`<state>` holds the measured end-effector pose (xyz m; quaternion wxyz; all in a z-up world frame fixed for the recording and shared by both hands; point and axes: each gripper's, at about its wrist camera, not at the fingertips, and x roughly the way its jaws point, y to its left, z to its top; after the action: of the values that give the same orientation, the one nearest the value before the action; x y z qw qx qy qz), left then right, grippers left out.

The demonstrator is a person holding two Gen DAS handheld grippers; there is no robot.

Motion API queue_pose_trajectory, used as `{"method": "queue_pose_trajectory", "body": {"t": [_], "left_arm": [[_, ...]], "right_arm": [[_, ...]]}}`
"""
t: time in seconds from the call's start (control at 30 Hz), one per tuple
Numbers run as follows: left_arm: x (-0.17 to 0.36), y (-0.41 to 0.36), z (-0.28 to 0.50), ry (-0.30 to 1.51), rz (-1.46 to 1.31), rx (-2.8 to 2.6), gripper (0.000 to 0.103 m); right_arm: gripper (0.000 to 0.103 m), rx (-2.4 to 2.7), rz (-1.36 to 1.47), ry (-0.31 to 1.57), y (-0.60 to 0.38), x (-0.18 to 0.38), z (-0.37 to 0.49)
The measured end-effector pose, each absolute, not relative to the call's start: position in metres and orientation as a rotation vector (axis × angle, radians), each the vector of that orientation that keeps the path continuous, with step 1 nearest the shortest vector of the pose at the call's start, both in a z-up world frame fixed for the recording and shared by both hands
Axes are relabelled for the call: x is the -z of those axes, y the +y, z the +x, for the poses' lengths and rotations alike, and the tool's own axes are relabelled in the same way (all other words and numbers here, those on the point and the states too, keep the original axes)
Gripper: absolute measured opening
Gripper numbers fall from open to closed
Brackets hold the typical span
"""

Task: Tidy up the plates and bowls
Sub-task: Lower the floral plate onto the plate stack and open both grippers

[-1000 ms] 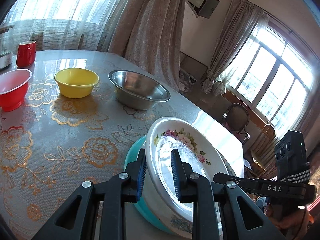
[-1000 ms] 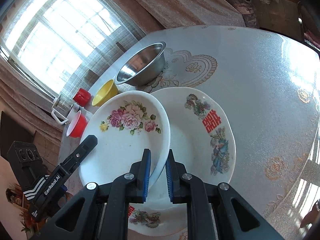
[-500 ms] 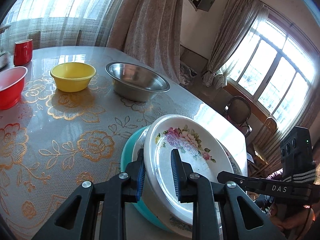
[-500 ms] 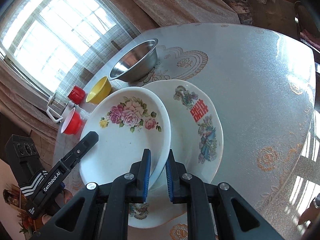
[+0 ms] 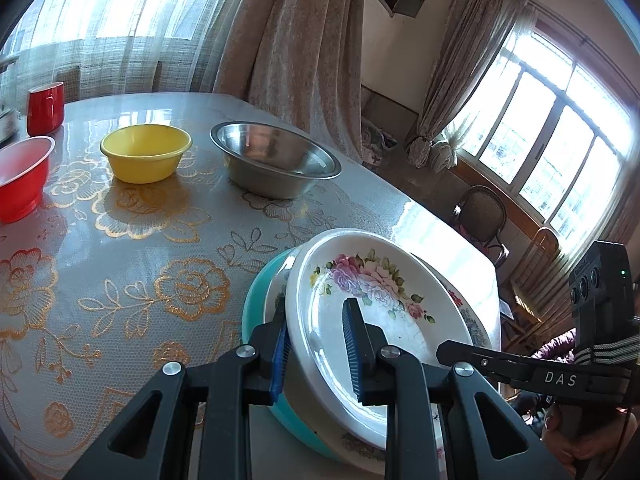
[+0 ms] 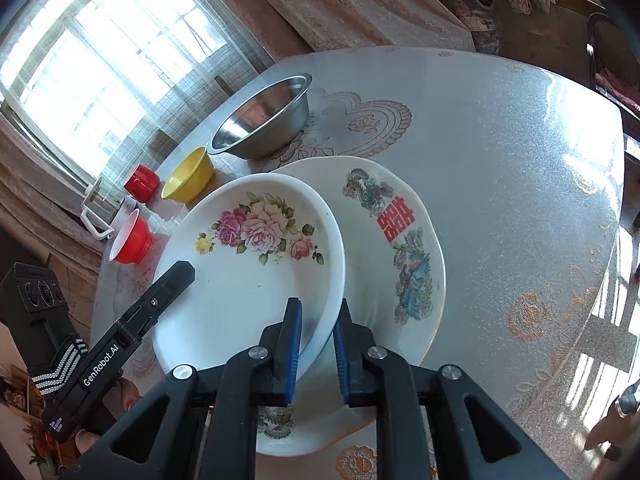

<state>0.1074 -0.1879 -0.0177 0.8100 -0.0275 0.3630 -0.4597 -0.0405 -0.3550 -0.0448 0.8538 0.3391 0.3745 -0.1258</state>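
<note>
Left hand-held gripper (image 5: 316,350) is closed narrowly on the near rim of the rose-patterned plate (image 5: 372,304), one blue pad outside the rim and one inside the well. Right hand-held gripper (image 6: 316,344) straddles the opposite rim of the same plate (image 6: 256,264); its jaws are opening slightly, with the rim between the pads and still in contact as far as can be seen.

The rose-patterned plate sits tilted, partly overlapping the double-happiness plate (image 6: 396,240), which lies flat on the desk (image 6: 520,168). From the left wrist view a teal dish (image 5: 256,304) shows beneath the stack at its left edge.

Further along the desk, well apart from the stack: a steel bowl (image 5: 276,158), a yellow bowl (image 5: 146,152) beside it, a red bowl (image 5: 20,176) and a red mug (image 5: 45,107). All stand upright. A patterned gold-floral cloth covers the desk. Curtains (image 5: 300,40) hang behind the far edge.
</note>
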Motion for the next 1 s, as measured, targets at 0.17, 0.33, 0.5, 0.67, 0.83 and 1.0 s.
{"method": "queue_pose_trajectory", "body": {"t": [0.17,0.33,0.5,0.67,0.83,1.0], "left_arm": [[0.017,-0.188,0.106,0.775,-0.052,0.981,0.024],[0.017,-0.188,0.106,0.772,-0.045,0.979,0.024],[0.017,-0.189,0.106,0.779,-0.042,0.982,0.024],[0.016,-0.196,0.097,0.747,0.023,0.953,0.025],[0.016,-0.2,0.092,0.743,0.061,0.976,0.037],[0.015,-0.195,0.095,0.772,0.018,1.0,0.044]], "right_arm": [[0.018,0.294,0.681,0.821,-0.351,0.044,-0.034],[0.019,0.312,0.673,0.834,-0.35,0.044,-0.031],[0.02,0.326,0.676,0.853,-0.351,0.044,-0.029],[0.02,0.343,0.668,0.864,-0.354,0.042,-0.028],[0.02,0.36,0.682,0.857,-0.36,0.04,-0.031],[0.018,0.357,0.679,0.86,-0.363,0.039,-0.032]]}}
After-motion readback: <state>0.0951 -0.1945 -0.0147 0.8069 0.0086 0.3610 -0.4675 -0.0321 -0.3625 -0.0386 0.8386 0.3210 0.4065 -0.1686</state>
